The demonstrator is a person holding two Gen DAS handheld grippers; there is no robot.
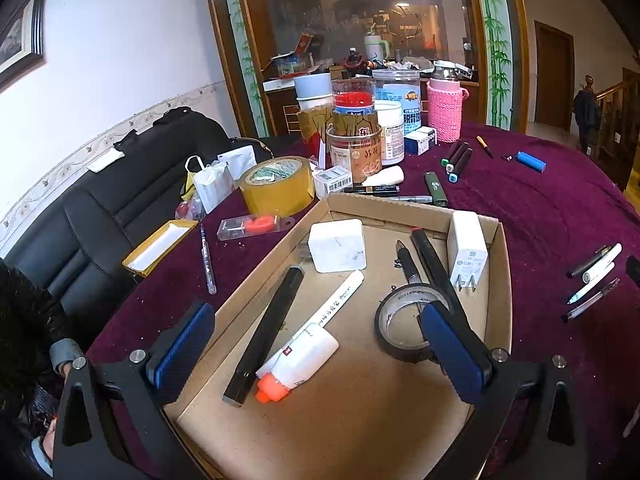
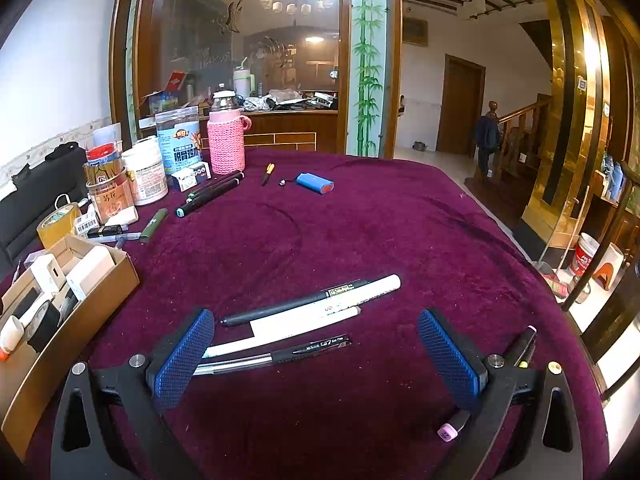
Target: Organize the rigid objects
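A shallow cardboard box (image 1: 502, 280) lies on the purple tablecloth. It holds a square white charger (image 1: 338, 245), a second white plug (image 1: 467, 254), a black bar (image 1: 266, 330), a white glue bottle with an orange cap (image 1: 298, 360), black pens and a black tape roll (image 1: 402, 322). My left gripper (image 1: 316, 320) hangs open over the box with nothing between its fingers. My right gripper (image 2: 316, 328) stands open above several pens (image 2: 308, 316) lying on the cloth; a black gel pen (image 2: 280, 354) is the nearest of them. The box (image 2: 120, 276) shows at the left of the right wrist view.
Jars, a pink knitted bottle (image 2: 226, 142), yellow tape (image 1: 278, 186), markers (image 2: 210, 196) and a blue cylinder (image 2: 314, 183) crowd the table's far side. A pink-capped marker (image 2: 450, 432) lies under my right finger. A black sofa (image 1: 100, 208) stands on the left.
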